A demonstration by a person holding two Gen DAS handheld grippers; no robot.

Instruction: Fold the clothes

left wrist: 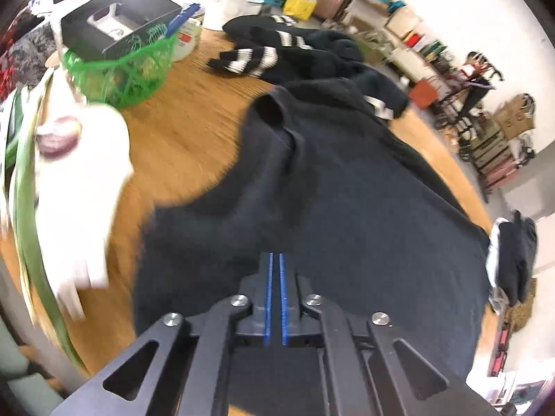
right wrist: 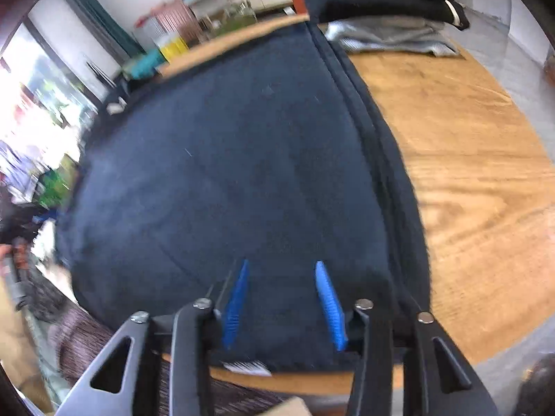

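The dark navy garment (right wrist: 225,159) lies spread flat on the wooden worktop (right wrist: 468,173), the left tool (left wrist: 275,260) pressed together and empty above it, the right tool (right wrist: 281,270) spread over its near edge.

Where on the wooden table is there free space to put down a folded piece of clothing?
Free: bare wood of the table right of the dark navy garment, in front of the folded stack; and a smaller strip between the garment and the green basket. Crowded: around the basket and the striped black clothes.
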